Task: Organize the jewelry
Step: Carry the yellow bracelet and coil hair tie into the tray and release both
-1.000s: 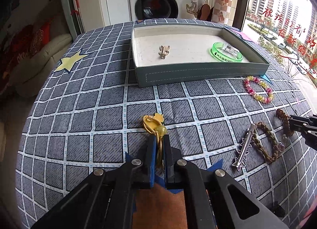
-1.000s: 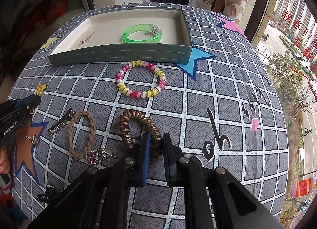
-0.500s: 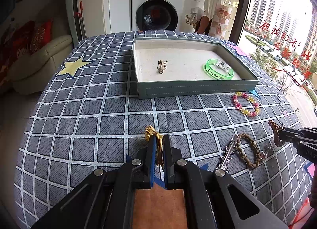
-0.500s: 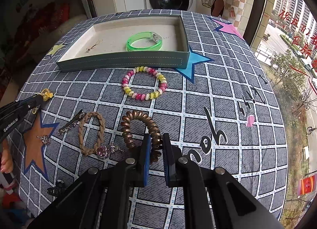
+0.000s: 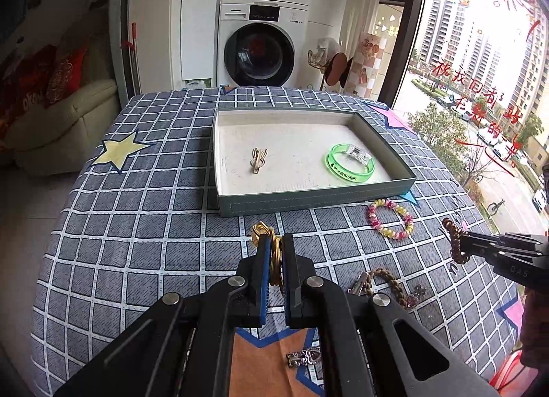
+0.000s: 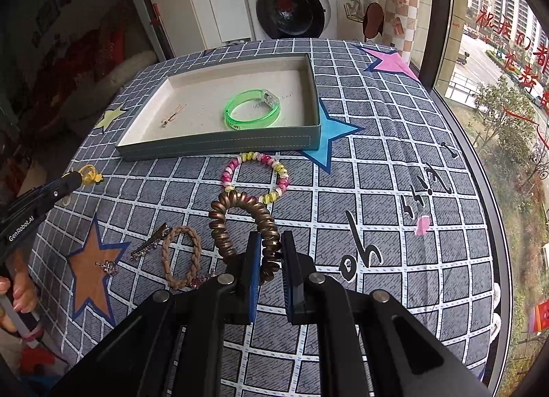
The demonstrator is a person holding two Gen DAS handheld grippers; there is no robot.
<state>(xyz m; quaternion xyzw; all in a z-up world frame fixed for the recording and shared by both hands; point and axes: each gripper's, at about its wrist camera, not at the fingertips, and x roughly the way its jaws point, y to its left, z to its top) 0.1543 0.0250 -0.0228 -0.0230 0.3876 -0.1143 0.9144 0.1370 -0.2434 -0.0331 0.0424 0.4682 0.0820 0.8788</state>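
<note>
My left gripper [image 5: 273,242] is shut on a gold bracelet [image 5: 262,230] and holds it above the checked cloth, short of the grey tray [image 5: 308,203]. It also shows in the right wrist view [image 6: 73,177] with the gold bracelet [image 6: 90,173]. My right gripper [image 6: 269,242] is shut on a brown spiral hair tie [image 6: 240,218], lifted off the cloth; it also shows at the right of the left wrist view [image 5: 463,246]. The tray [image 6: 219,146] holds a green bangle [image 5: 350,165] and a gold rabbit clip [image 5: 258,160].
On the cloth lie a pink-yellow bead bracelet [image 6: 255,173], a braided tan band [image 6: 182,256], a silver hair clip [image 6: 151,242], a pink gem charm [image 5: 413,295] and a small heart charm [image 5: 305,357]. A washing machine [image 5: 260,43] stands behind the table.
Both grippers have risen and pulled back from the table with their items held. The gold bracelet and the brown hair tie have left the cloth.
</note>
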